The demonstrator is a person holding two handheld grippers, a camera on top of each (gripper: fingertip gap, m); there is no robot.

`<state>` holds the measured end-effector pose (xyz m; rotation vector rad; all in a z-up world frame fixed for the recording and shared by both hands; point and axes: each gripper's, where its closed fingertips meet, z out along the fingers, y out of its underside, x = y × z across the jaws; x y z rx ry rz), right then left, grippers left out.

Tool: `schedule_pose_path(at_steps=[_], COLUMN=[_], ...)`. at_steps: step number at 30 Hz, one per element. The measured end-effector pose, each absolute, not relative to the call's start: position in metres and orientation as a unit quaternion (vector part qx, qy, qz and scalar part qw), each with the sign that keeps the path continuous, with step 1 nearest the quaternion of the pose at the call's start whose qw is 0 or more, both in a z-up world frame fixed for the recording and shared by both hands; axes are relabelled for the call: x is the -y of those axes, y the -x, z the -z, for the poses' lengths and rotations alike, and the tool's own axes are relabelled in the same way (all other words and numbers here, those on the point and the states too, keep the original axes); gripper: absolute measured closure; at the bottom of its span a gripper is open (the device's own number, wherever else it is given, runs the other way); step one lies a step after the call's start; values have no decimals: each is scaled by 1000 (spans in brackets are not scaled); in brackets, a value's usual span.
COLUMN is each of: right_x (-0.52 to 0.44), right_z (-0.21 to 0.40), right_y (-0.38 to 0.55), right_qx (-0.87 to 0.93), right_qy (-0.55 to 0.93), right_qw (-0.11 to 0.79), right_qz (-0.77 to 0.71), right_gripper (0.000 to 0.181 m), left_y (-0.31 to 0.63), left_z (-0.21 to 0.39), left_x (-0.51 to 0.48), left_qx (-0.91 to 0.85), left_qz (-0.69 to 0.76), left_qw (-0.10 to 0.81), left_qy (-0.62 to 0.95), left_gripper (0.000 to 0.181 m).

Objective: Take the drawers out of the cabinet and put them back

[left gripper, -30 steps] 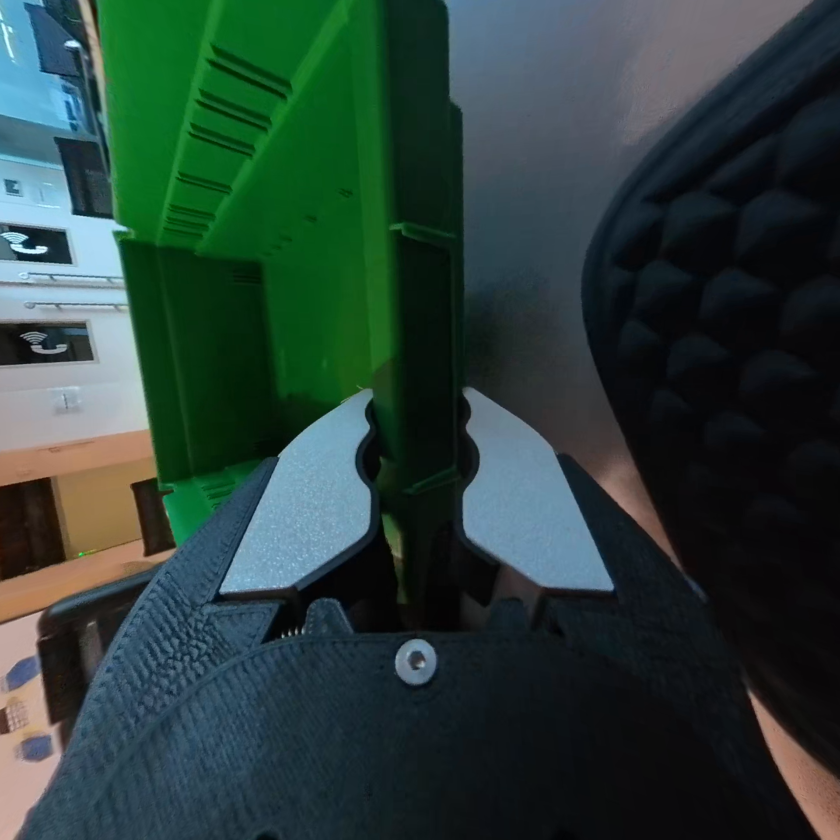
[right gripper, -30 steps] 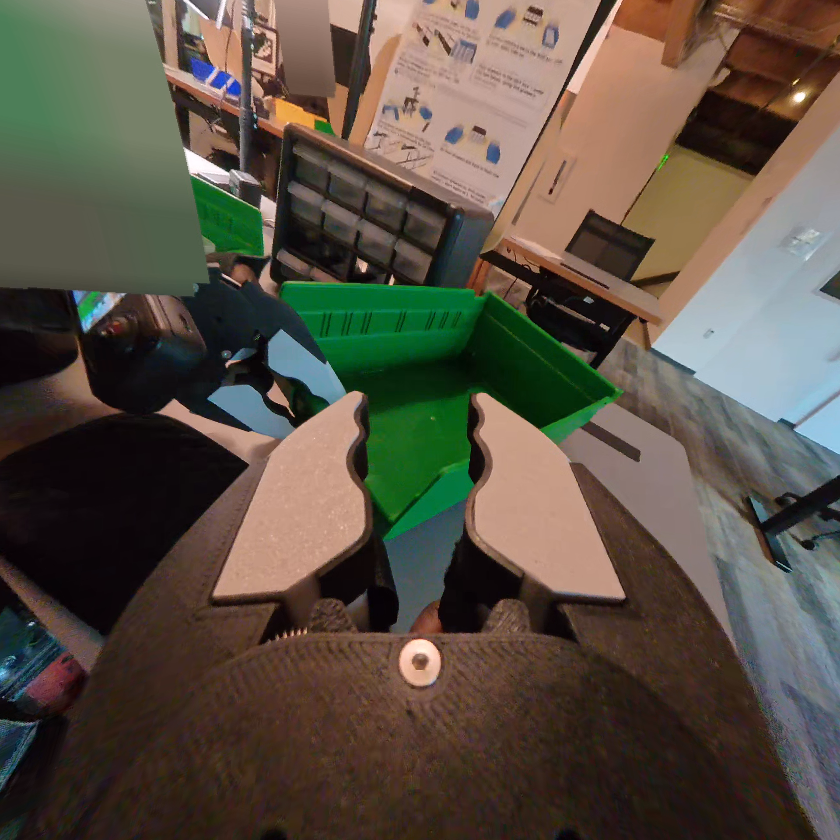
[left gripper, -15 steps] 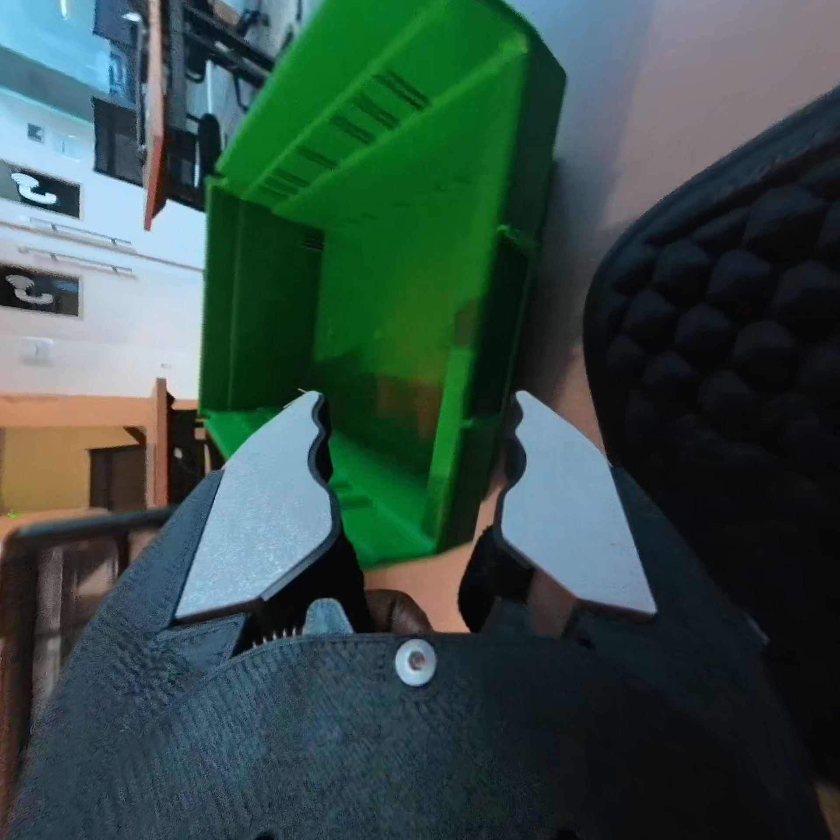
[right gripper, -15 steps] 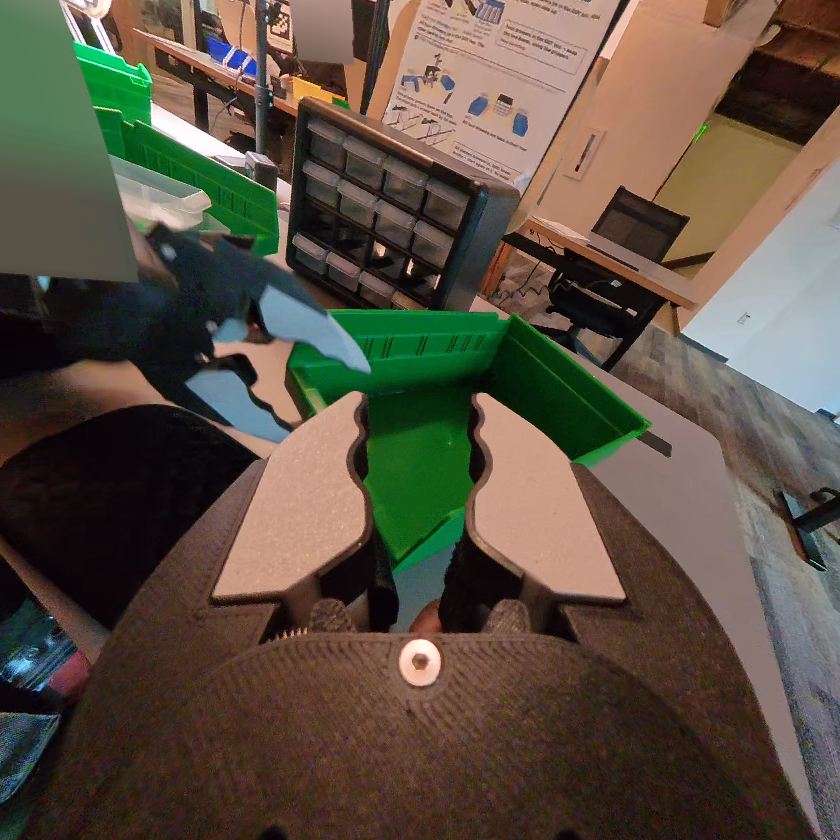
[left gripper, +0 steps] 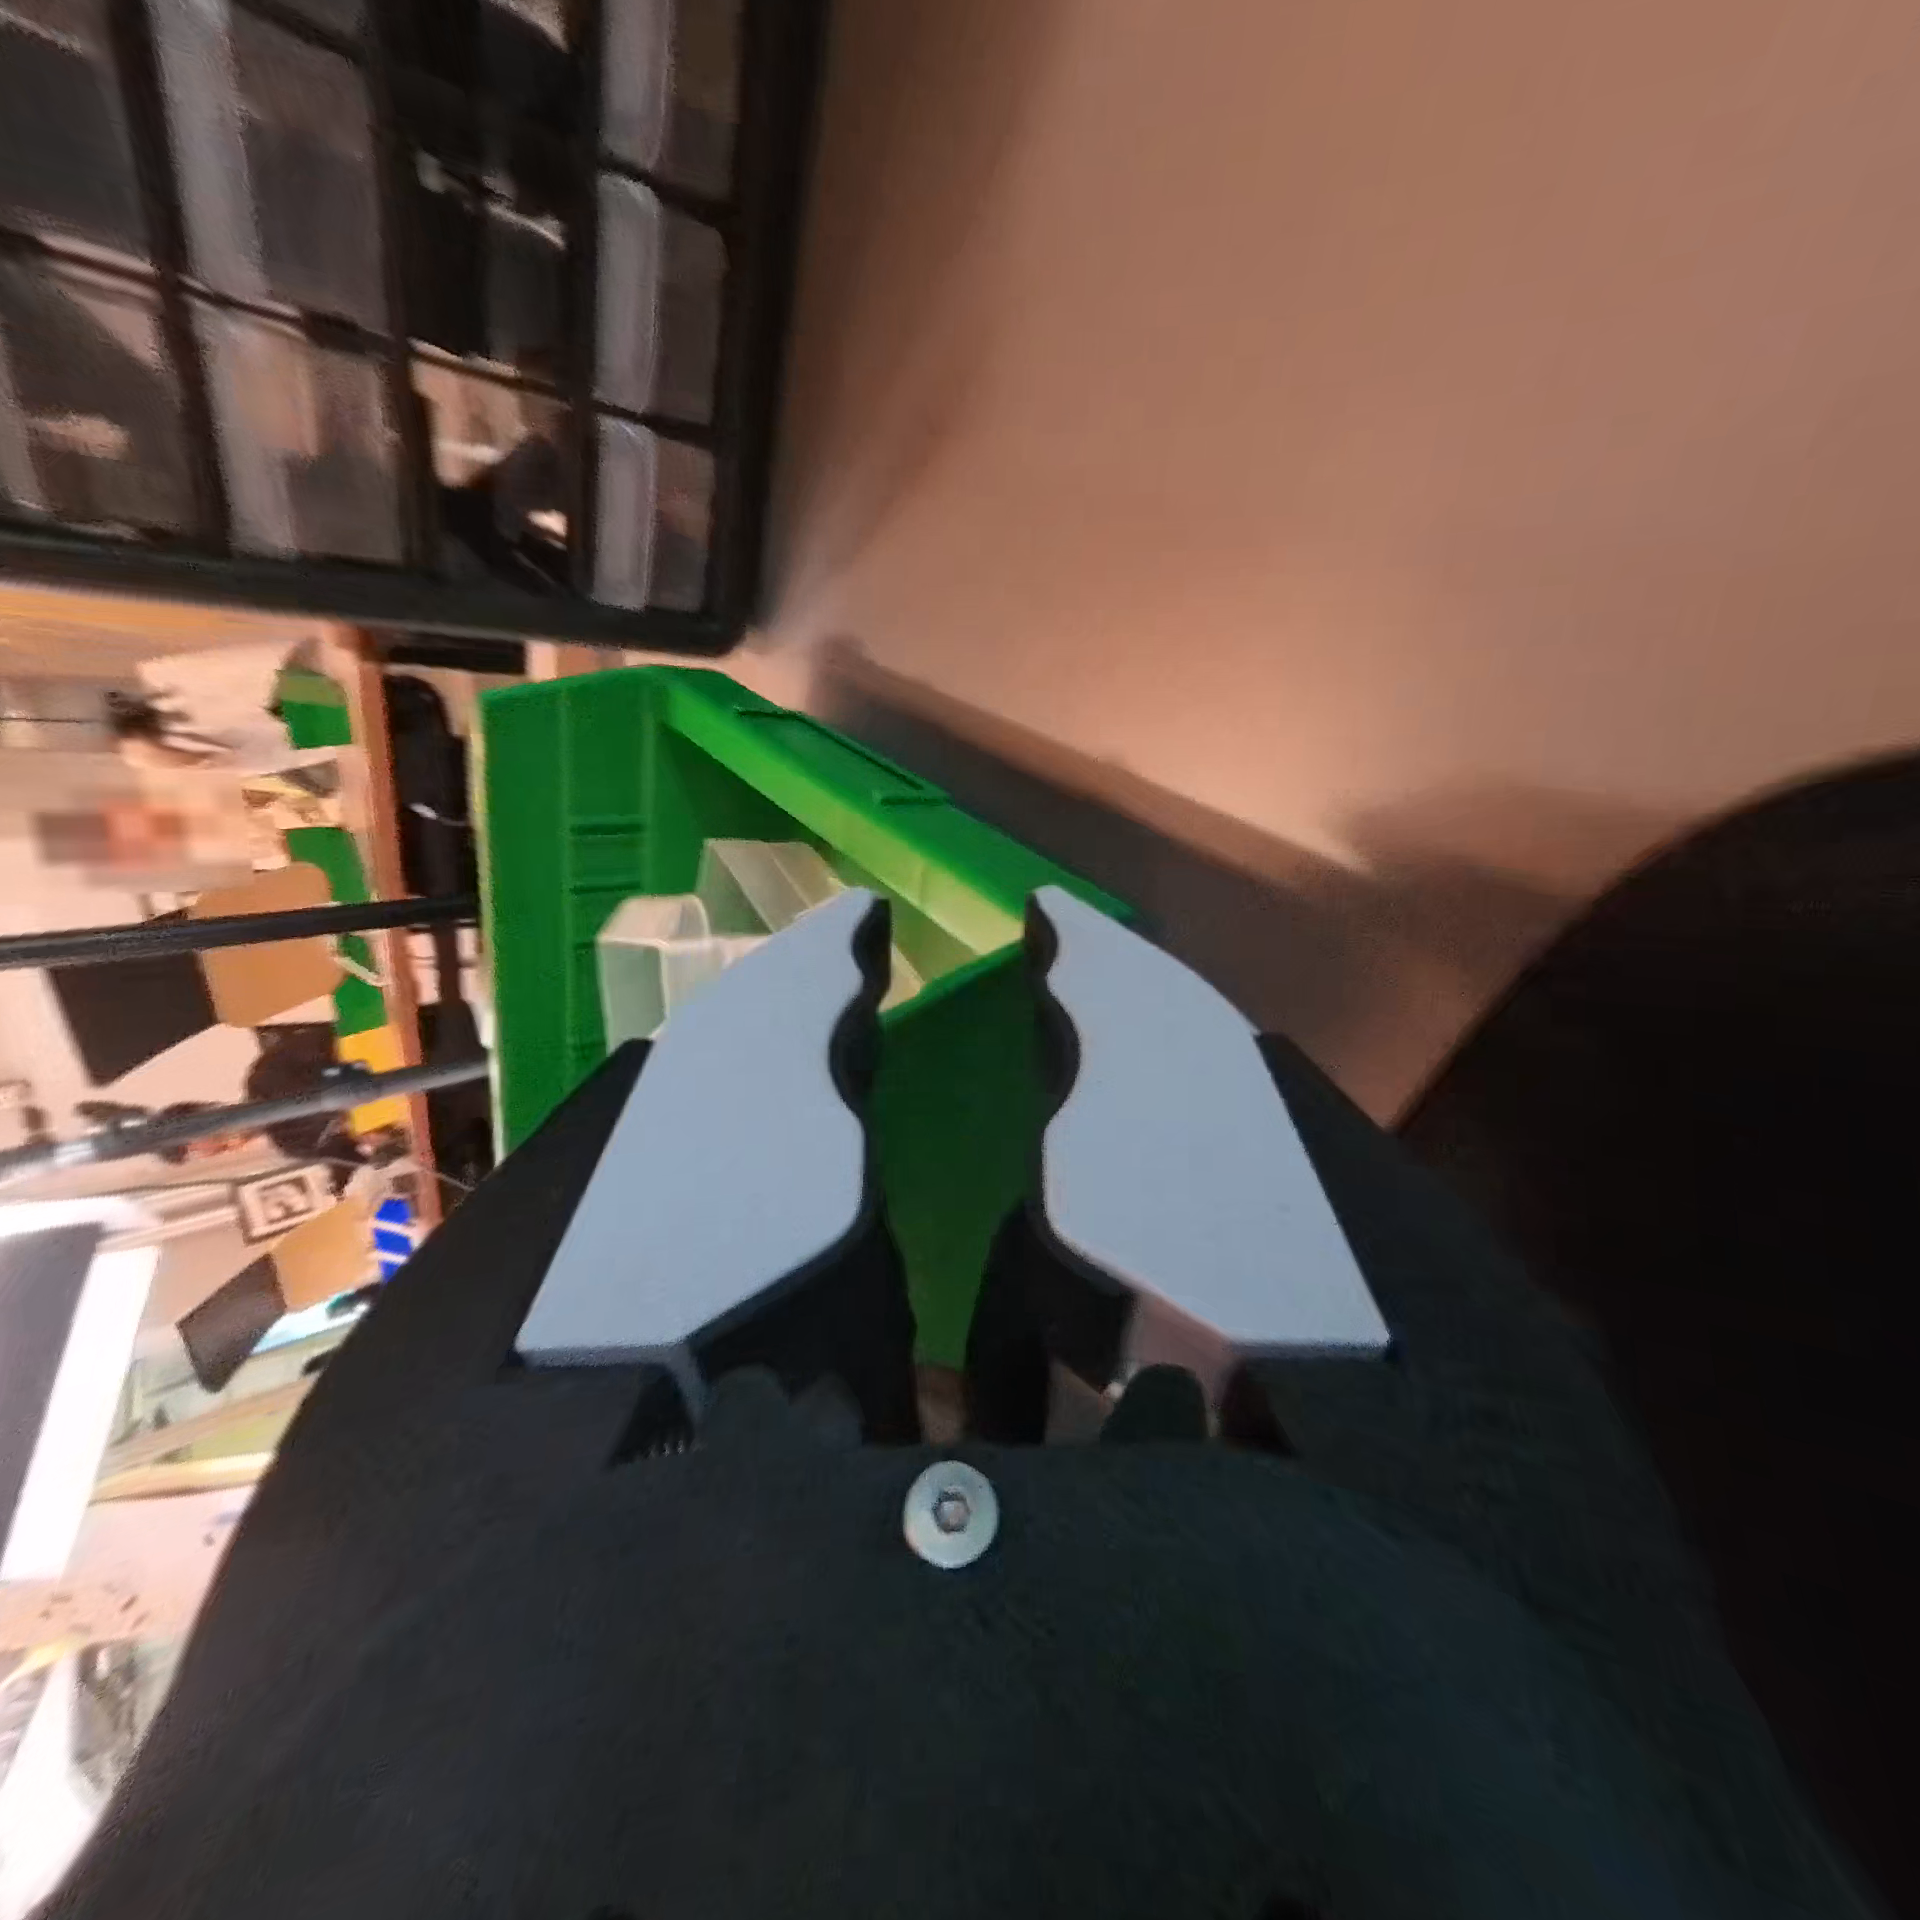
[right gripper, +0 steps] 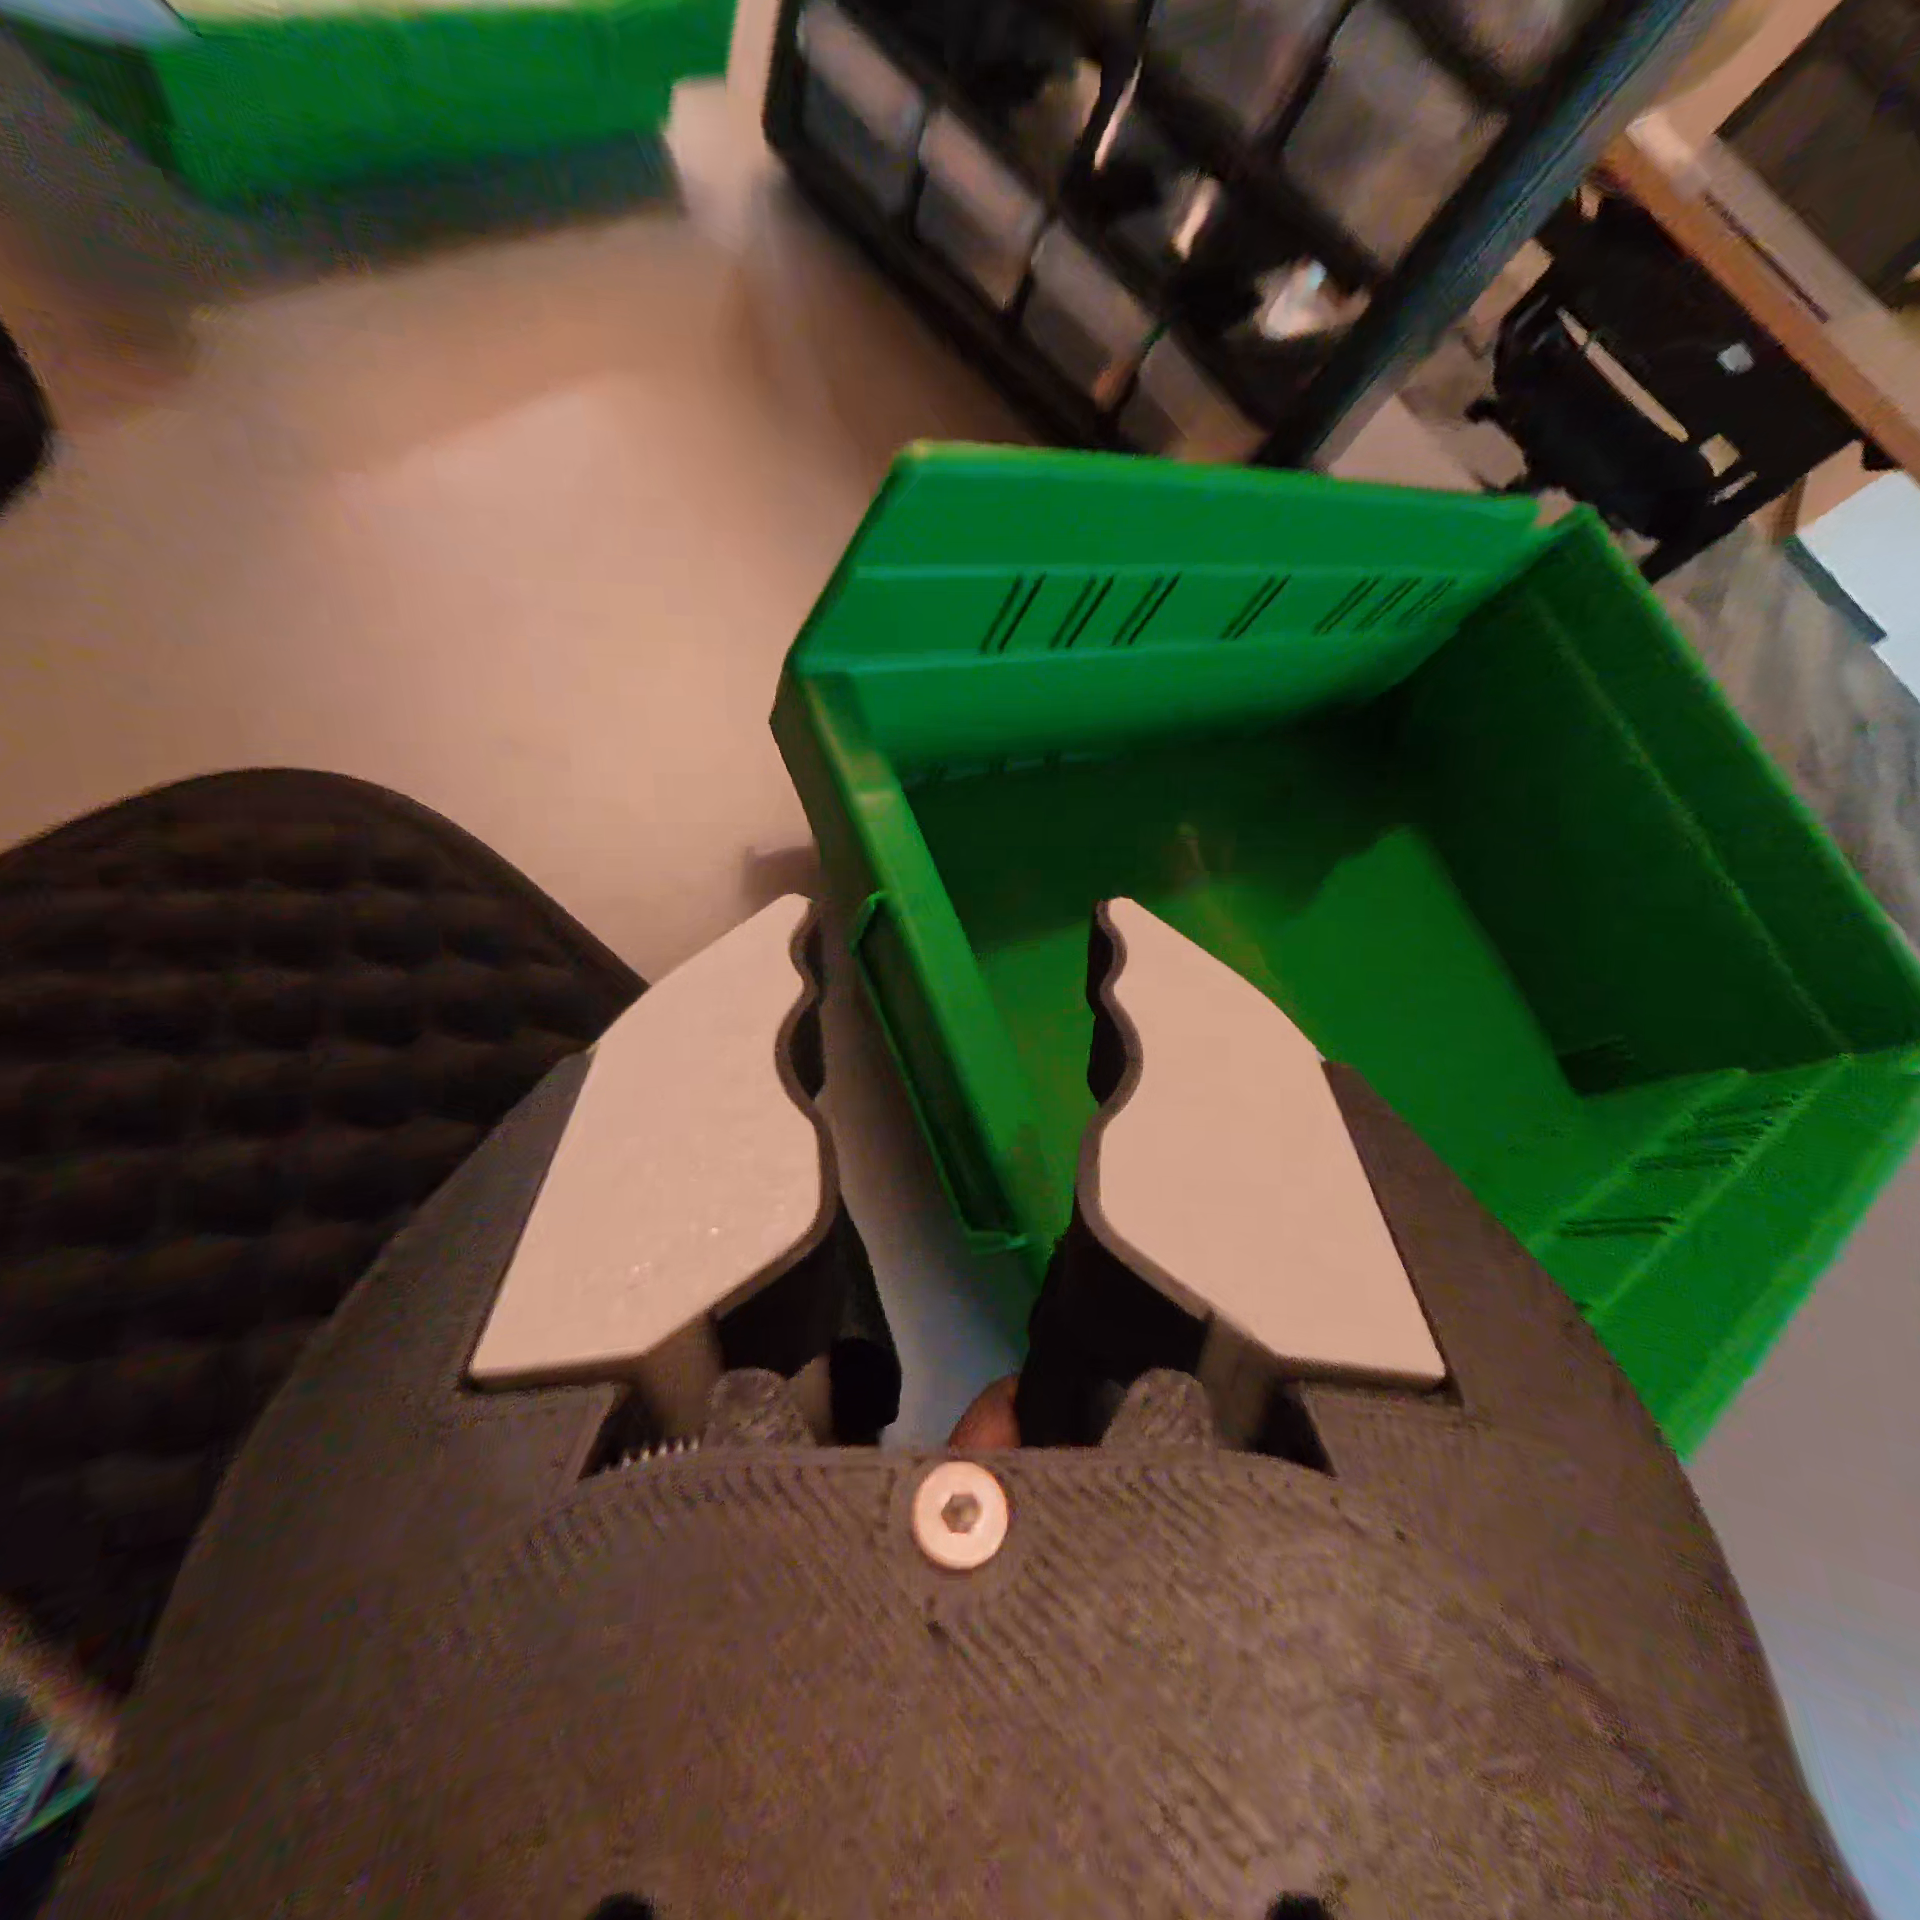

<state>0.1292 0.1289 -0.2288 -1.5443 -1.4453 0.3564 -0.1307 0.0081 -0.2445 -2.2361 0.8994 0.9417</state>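
Observation:
The black cabinet (right gripper: 1143, 156) with small clear drawers stands at the back of the table; in the left wrist view it (left gripper: 364, 312) is at the top left. My right gripper (right gripper: 956, 935) is open, and its jaws straddle the near side wall of an empty green bin (right gripper: 1351, 883). My left gripper (left gripper: 956, 925) is partly open and empty. It points at a second green bin (left gripper: 582, 883) beside the cabinet, which holds clear drawers (left gripper: 665, 956). This view is motion-blurred.
A black textured pad (right gripper: 260, 1039) lies at the near left of the tan table (right gripper: 468, 520); it also shows in the left wrist view (left gripper: 1714, 1247). Another green bin (right gripper: 416, 83) sits at the back left. Desks and chairs stand beyond the table.
My left gripper let go of the empty bin's wall and swung over to the bin with the clear drawers. My right gripper opened wider and came down over the empty bin's side wall.

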Motion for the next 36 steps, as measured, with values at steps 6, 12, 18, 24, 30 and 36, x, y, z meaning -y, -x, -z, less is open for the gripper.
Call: schedule_pose_path(at_steps=[6, 12, 18, 24, 30, 36], right_x=[-157, -158, -160, -175, -183, -182], right_z=[261, 261, 279, 289, 290, 290], right_y=[-145, -160, -143, -178, -225, -259], right_qx=[601, 606, 648, 647, 670, 741], right_qy=[666, 672, 643, 668, 656, 585], right_qw=[441, 425, 407, 363, 334, 312], right_qz=[-34, -34, 28, 58, 93, 103], right_gripper=[125, 125, 128, 141, 144, 149], left_y=[183, 179, 210, 225, 235, 241], left_z=[245, 231, 282, 284, 283, 282], left_x=[98, 72, 60, 74, 97, 112], left_qx=[-274, -242, -230, -283, -386, -382], left_qz=[-282, -272, -302, -298, -301, -281], left_qw=[88, 222, 144, 132, 133, 121], left_qy=[915, 904, 914, 902, 862, 872], left_gripper=[167, 129, 145, 145, 145, 149])
